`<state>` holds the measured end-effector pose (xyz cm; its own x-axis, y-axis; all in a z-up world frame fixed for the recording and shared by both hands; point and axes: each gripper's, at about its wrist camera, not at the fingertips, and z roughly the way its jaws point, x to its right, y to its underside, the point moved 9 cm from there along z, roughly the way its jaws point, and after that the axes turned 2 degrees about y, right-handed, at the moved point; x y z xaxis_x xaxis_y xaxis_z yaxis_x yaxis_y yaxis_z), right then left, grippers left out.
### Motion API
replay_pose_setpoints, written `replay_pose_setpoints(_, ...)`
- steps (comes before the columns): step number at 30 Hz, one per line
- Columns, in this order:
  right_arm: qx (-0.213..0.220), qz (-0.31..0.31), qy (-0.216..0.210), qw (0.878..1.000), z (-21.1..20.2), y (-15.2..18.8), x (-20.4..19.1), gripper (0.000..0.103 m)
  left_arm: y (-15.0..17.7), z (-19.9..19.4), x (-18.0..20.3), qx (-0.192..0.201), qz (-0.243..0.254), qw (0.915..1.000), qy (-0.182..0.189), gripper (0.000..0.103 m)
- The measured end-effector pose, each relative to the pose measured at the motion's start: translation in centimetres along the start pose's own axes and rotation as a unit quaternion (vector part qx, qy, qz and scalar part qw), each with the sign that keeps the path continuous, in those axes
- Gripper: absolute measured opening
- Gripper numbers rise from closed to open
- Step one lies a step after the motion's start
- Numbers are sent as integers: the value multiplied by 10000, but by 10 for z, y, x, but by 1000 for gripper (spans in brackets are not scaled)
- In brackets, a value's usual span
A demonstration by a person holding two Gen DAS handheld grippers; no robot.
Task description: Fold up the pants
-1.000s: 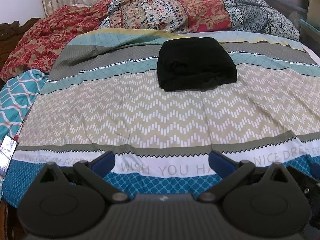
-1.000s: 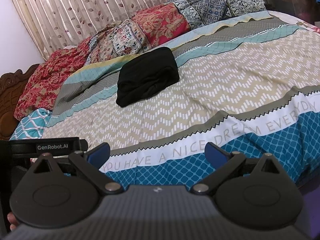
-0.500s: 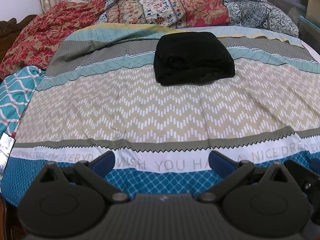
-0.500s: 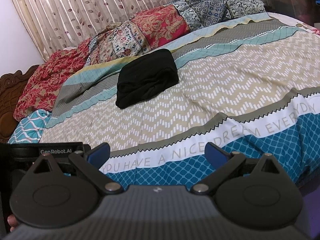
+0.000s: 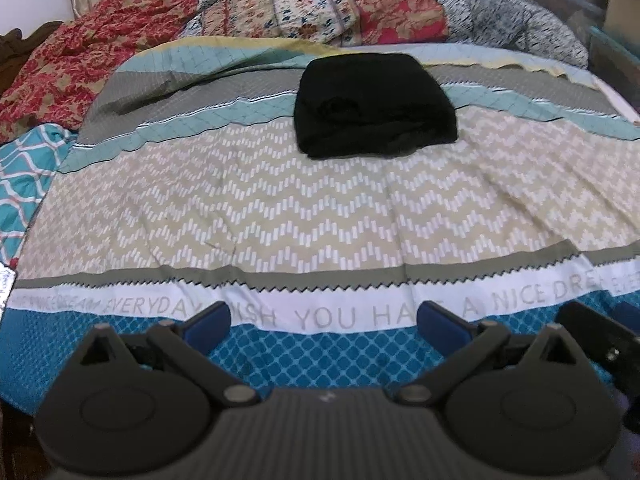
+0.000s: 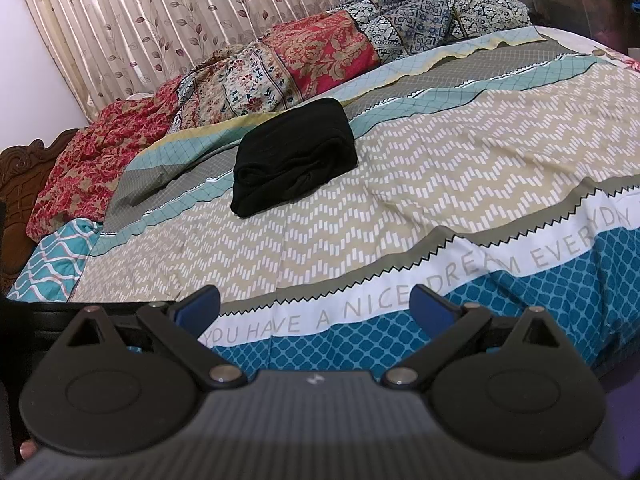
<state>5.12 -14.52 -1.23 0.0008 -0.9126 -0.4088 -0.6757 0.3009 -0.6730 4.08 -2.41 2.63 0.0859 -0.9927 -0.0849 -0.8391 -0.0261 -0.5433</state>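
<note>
- Black pants (image 5: 374,106), folded to compact bundle, on bed (image 5: 320,216) at approx 12 o'clock from left gripper (image 5: 324,320); well apart, no contact.
- From right gripper (image 6: 314,304): same bundle (image 6: 294,156) at approx 11 o'clock, across grey/teal/zigzag bands of bedsheet (image 6: 460,168).
- L jaws spread wide, nothing between, above blue hem of sheet.
- R jaws likewise wide apart, empty.
- Patterned quilts (image 6: 304,64) heaped at far edge, beyond pants; curtain (image 6: 160,12) behind.
</note>
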Motion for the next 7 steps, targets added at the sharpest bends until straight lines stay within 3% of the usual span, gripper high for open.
replay_pose_setpoints(7, 216, -151, 43, 9996, -3, -4, -4, 102, 1, 1, 6, -89, 10, 9998, 183, 103)
